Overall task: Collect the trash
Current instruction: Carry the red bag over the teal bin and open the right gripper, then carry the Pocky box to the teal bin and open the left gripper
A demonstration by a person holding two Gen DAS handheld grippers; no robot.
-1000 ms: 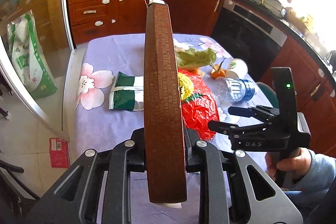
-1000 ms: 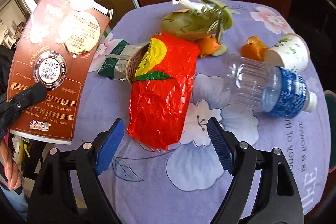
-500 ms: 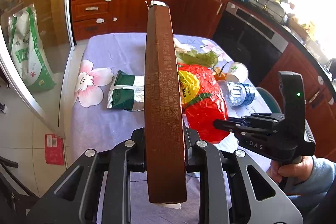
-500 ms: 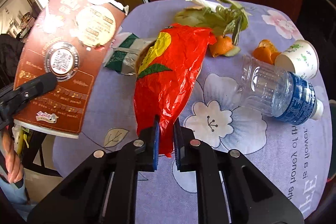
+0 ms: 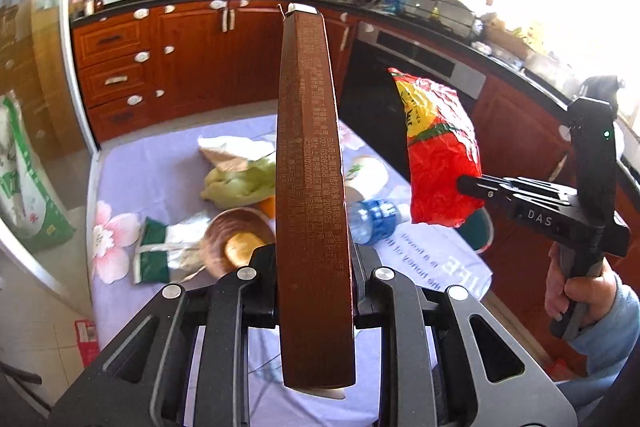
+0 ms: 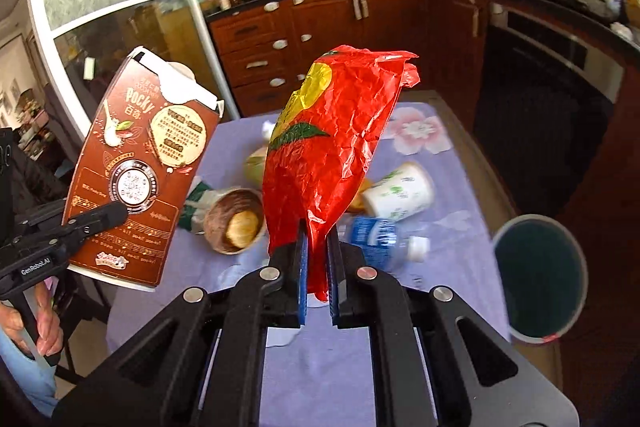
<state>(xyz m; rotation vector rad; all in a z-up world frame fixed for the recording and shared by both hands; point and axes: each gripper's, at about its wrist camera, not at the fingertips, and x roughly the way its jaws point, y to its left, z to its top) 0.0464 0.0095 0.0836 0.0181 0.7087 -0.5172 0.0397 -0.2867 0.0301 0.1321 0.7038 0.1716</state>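
Observation:
My left gripper (image 5: 314,263) is shut on a flat brown Pocky box (image 5: 312,187), held upright and edge-on above the table; the box's printed face shows in the right wrist view (image 6: 140,171). My right gripper (image 6: 316,259) is shut on a crumpled red plastic bag (image 6: 332,147), lifted clear of the table; the bag also shows in the left wrist view (image 5: 438,155). Left on the purple flowered tablecloth (image 6: 320,367) are a plastic bottle (image 6: 380,239), a paper cup (image 6: 400,191), a green-white wrapper (image 5: 160,255), cabbage leaves (image 5: 240,179) and a brown bowl (image 6: 234,221) holding a round yellowish thing.
A round bin (image 6: 540,279) with a dark inside stands on the floor just right of the table. Wooden kitchen cabinets (image 5: 180,59) and an oven (image 6: 548,87) lie behind. A glass door (image 6: 112,27) is on the left. A red packet (image 5: 86,341) lies on the floor.
My right gripper shut on the red bag and lifted it off the table, uncovering the brown bowl. Both grippers rose; the left still holds the box.

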